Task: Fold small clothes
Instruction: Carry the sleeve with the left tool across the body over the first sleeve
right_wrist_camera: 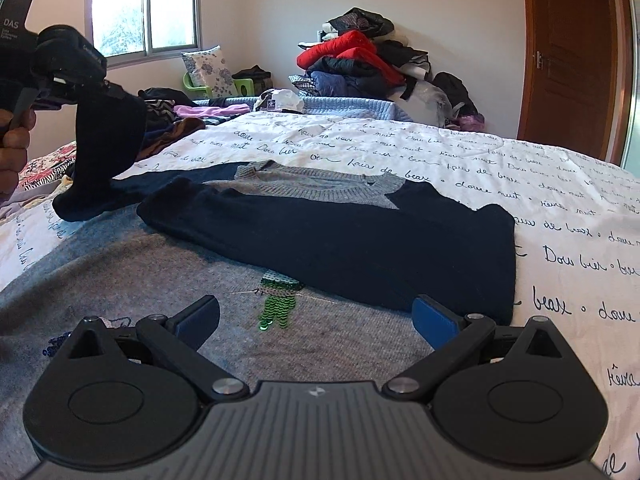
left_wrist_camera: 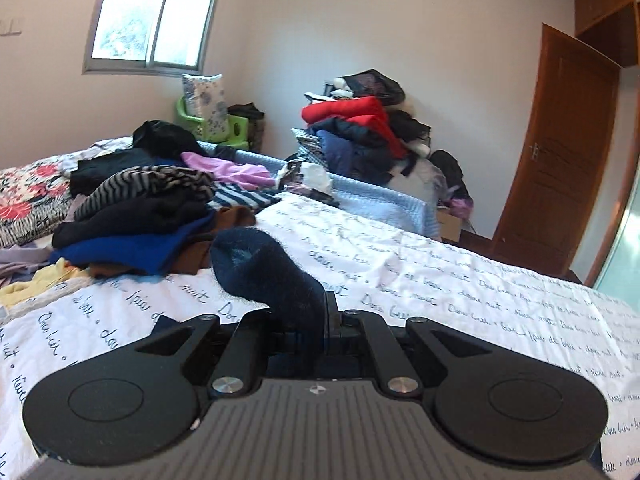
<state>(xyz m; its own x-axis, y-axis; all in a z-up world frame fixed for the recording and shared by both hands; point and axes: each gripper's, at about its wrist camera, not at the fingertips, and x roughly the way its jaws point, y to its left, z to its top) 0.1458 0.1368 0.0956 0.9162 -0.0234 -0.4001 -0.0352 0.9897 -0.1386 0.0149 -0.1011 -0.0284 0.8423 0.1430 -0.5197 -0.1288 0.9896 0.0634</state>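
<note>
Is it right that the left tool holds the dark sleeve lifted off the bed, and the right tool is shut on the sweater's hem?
Not quite. The right tool is open and holds nothing, as the right wrist view shows. It hovers over the sweater. The left tool does hold the sleeve lifted off the bed.

A lived-in home bedroom: a bed (right_wrist_camera: 520,168) under a script-printed quilt, heaped clothes (left_wrist_camera: 136,216), a floral pillow (right_wrist_camera: 210,70), a wooden door (left_wrist_camera: 556,152) and a sliding window (left_wrist_camera: 154,16).

Wooden door (right_wrist_camera: 576,56) right; window (right_wrist_camera: 144,10) far wall; floral pillow (right_wrist_camera: 208,68) on green chair (right_wrist_camera: 244,86).
</note>
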